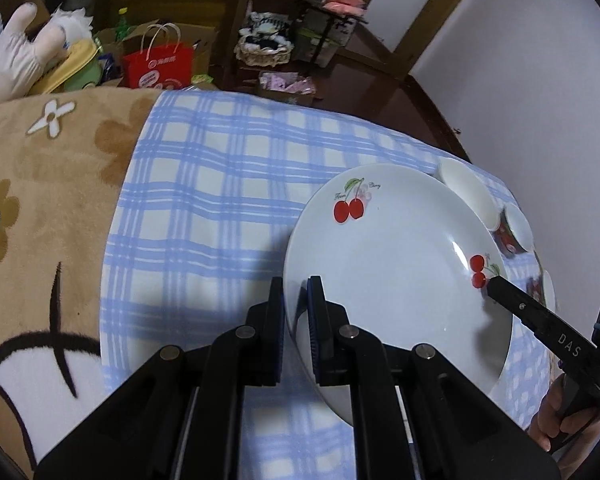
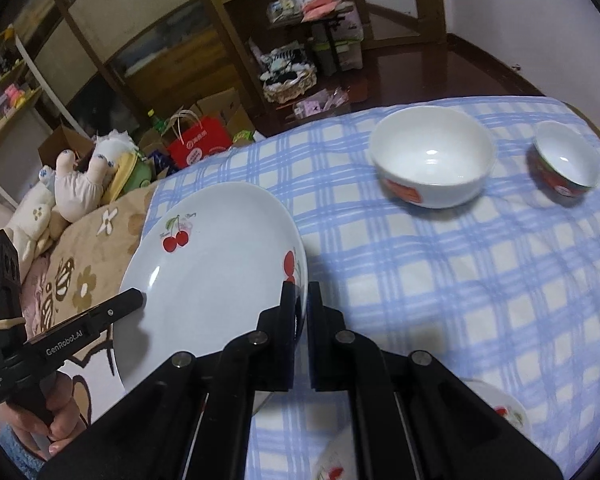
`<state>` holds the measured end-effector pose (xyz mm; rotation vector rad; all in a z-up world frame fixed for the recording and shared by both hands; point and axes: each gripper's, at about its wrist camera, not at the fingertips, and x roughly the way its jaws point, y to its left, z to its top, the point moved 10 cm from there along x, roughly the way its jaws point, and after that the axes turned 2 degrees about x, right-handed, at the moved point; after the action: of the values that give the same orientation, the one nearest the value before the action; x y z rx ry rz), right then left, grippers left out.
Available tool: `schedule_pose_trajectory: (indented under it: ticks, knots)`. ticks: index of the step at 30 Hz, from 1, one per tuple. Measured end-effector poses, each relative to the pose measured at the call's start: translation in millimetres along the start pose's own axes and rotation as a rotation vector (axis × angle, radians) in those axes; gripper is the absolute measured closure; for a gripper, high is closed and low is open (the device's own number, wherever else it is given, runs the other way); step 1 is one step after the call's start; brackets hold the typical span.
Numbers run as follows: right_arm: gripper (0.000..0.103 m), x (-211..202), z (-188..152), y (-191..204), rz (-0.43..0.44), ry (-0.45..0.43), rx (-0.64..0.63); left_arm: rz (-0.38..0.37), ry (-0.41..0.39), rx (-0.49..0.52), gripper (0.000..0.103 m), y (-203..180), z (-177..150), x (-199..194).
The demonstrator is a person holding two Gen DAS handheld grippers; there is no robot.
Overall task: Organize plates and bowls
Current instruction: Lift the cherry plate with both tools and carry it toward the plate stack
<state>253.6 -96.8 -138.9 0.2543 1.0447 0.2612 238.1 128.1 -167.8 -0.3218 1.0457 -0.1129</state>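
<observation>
Both grippers pinch 1 white cherry-printed plate (image 1: 396,264) by opposite rims, holding it tilted above the blue checked cloth (image 1: 204,184). The left gripper (image 1: 296,312) is pressed together on the plate's left edge; the right gripper (image 2: 302,308) clamps its right edge.

Beyond the plate, 2 bowls stand apart on the cloth: a larger white bowl (image 2: 432,156) and a smaller red-sided bowl (image 2: 564,162). Under the right gripper lie what look like 2 more cherry-printed dishes (image 2: 504,408), mostly hidden.

To the left, a brown flowered blanket (image 1: 40,184) adjoins the cloth, with plush toys (image 2: 80,184) beside it. Behind stand 1 red paper bag (image 2: 198,142), cardboard boxes and wooden shelves (image 2: 236,12).
</observation>
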Motion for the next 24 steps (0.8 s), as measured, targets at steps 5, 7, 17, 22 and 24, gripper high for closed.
schedule_pose_trajectory:
  ticks: [5,7,17,22,24]
  knots:
    - [0.097,-36.0,-2.7,-17.3,0.002,-0.045,0.045,-0.037,-0.006,0.038,0.093,-29.2,-7.4,-20.3]
    - [0.097,-47.5,-5.1,-23.5,-0.001,-0.055,0.050,-0.049,-0.009,0.057,0.093,-41.3,-10.8,-27.3]
    - [0.097,-103.3,-25.9,-64.1,-0.035,-0.105,0.078,-0.078,0.008,0.123,0.092,-96.7,-41.0,-38.8]
    - [0.097,-118.6,-42.7,-90.8,-0.057,-0.110,0.113,-0.085,0.031,0.177,0.092,-122.5,-61.9,-35.5]
    - [0.097,-121.6,-49.5,-98.3,-0.067,-0.109,0.122,-0.084,0.039,0.198,0.091,-130.7,-70.6,-34.0]
